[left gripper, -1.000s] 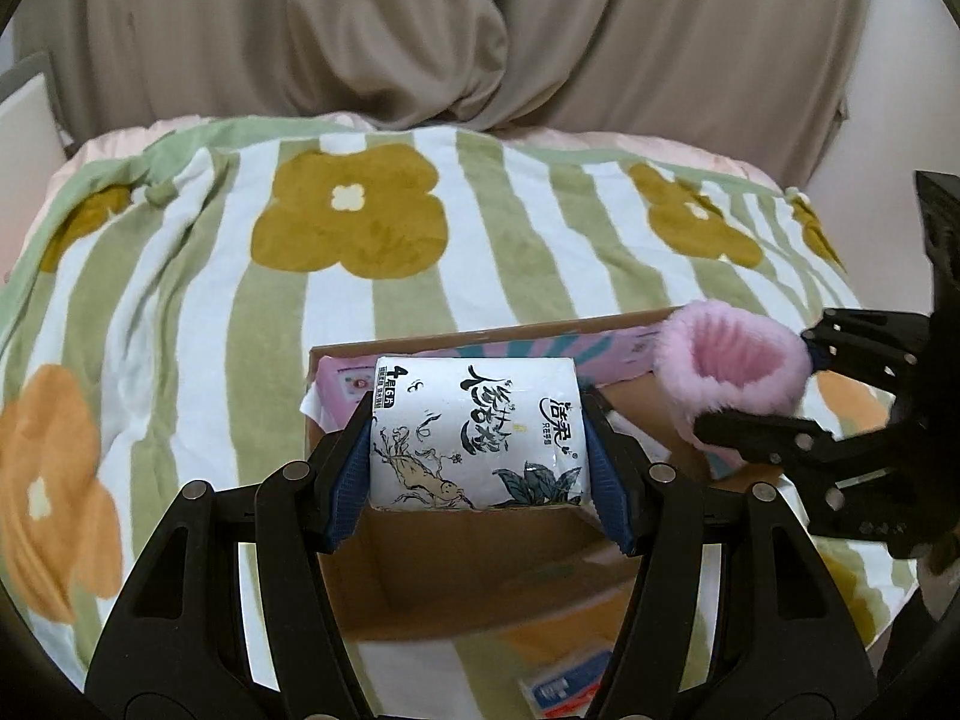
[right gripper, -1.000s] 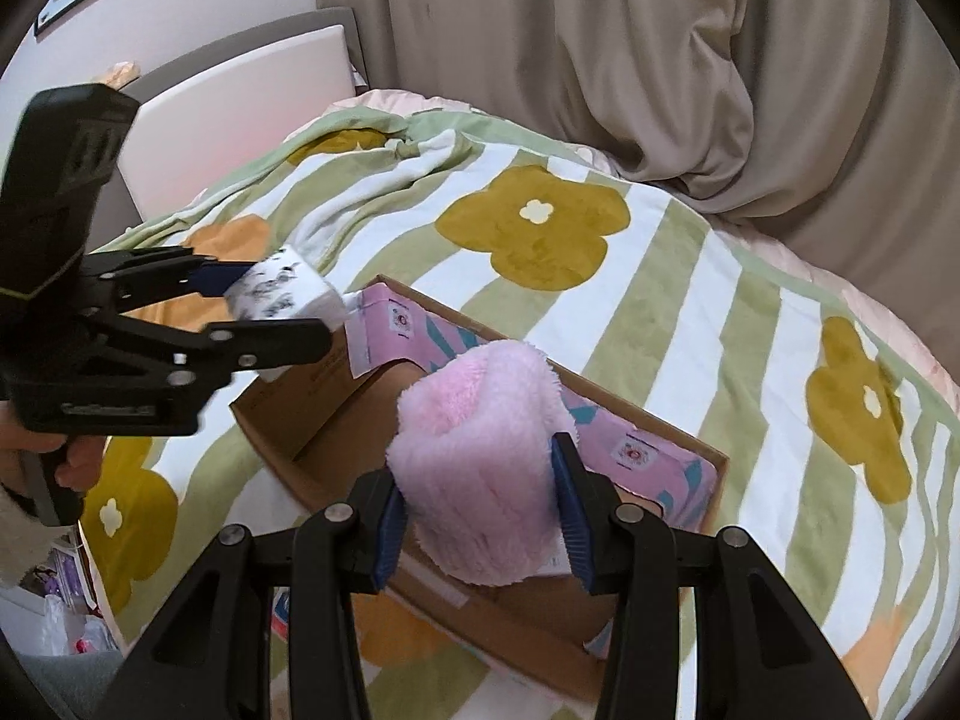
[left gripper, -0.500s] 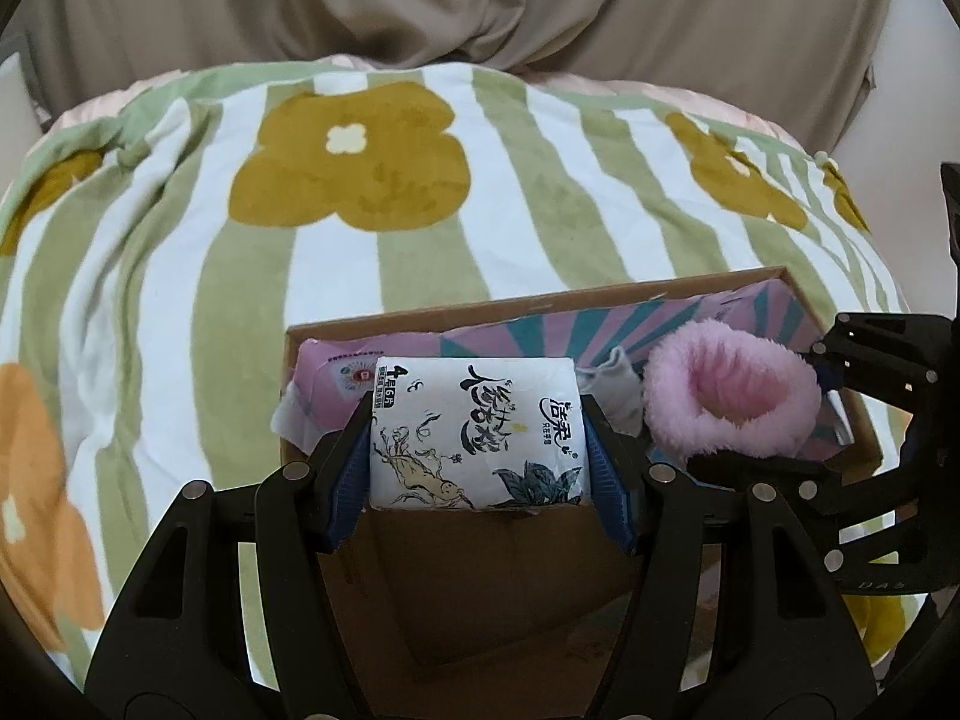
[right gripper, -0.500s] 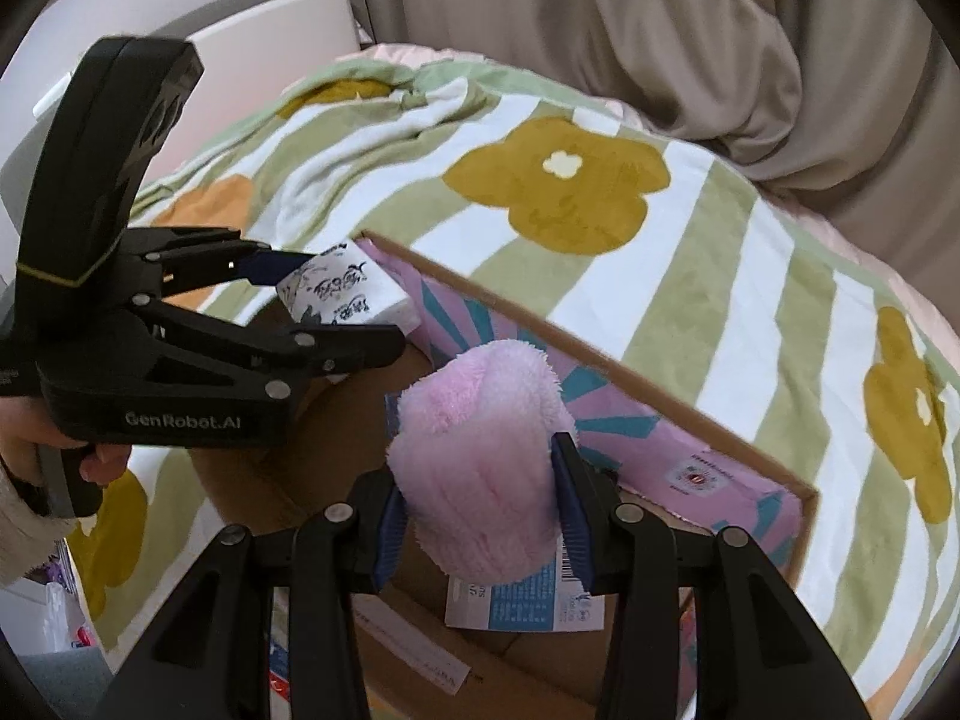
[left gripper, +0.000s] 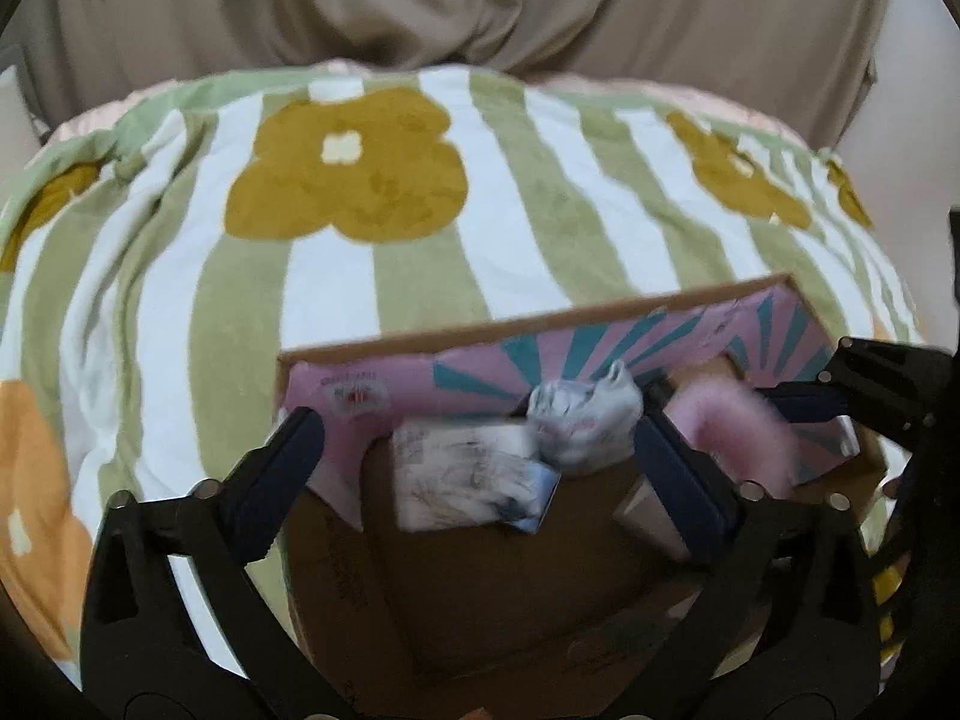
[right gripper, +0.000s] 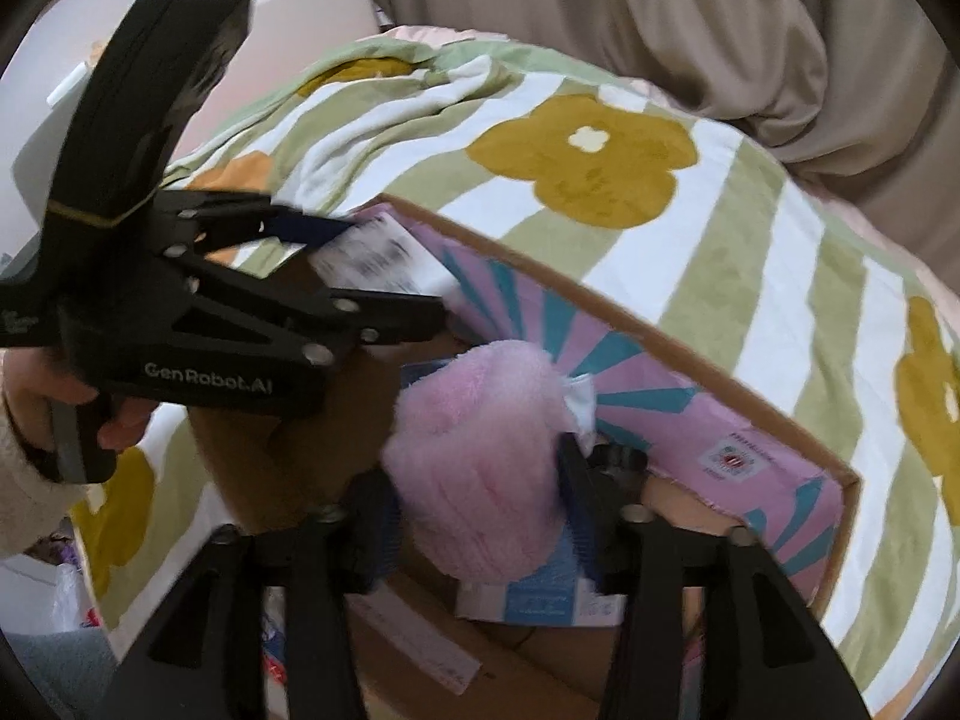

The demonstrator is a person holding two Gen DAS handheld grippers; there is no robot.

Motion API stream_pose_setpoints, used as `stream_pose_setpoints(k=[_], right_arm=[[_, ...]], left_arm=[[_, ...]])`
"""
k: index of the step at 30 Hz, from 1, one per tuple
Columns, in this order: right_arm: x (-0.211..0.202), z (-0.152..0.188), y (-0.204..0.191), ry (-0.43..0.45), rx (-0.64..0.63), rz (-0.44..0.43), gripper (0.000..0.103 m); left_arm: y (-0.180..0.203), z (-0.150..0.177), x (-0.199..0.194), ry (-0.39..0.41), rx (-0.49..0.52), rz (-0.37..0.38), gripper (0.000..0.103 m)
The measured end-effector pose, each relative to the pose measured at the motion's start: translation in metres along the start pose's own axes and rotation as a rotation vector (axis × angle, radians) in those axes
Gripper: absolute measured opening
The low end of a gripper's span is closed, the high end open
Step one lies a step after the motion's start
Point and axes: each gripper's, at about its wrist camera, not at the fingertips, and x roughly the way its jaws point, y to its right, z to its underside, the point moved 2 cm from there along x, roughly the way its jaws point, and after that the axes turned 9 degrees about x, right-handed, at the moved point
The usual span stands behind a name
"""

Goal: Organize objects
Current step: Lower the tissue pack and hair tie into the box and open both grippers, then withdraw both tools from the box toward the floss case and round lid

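Left gripper [left gripper: 477, 468] w/ jaws spread wide over a cardboard box [left gripper: 510, 324] on a bed; tissue pack [left gripper: 468, 480] lies loose between them, tilted, inside the box beside a grey-white bundle [left gripper: 579, 420]. Pink fluffy item [left gripper: 738, 426] sits at right, between right gripper's fingers [left gripper: 804, 405]. Green-striped floral blanket [left gripper: 360, 210] beneath.

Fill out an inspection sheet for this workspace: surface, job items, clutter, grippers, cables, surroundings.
Surface: striped floral blanket spread over a bed.
Job's things: cardboard box on the blanket; tissue pack inside it, free of the fingers; pink fluffy item low in the box.
Clutter: pink-and-teal package along the box's far wall; grey-white bundle beside the tissue pack.
Grippers: left gripper open; right gripper shut on the pink fluffy item.
Cables: nothing seen.
Surroundings: beige curtain behind the bed.
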Motion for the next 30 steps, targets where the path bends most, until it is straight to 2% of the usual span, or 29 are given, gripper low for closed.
stream_pose_setpoints(k=[1, 3, 30], right_arm=[[-0.001, 0.002, -0.001, 0.003, -0.006, -0.001, 0.076], [-0.003, 0.006, -0.004, 0.004, -0.018, -0.004, 0.08], [-0.028, 0.023, -0.017, 0.062, -0.016, 0.043, 0.08]], left_arm=[[0.0, -0.002, -0.001, 0.0, -0.001, 0.001, 0.103], [0.001, -0.005, -0.001, -0.009, 0.002, -0.01, 0.103], [0.004, 0.002, -0.04, 0.021, -0.008, -0.022, 0.103]])
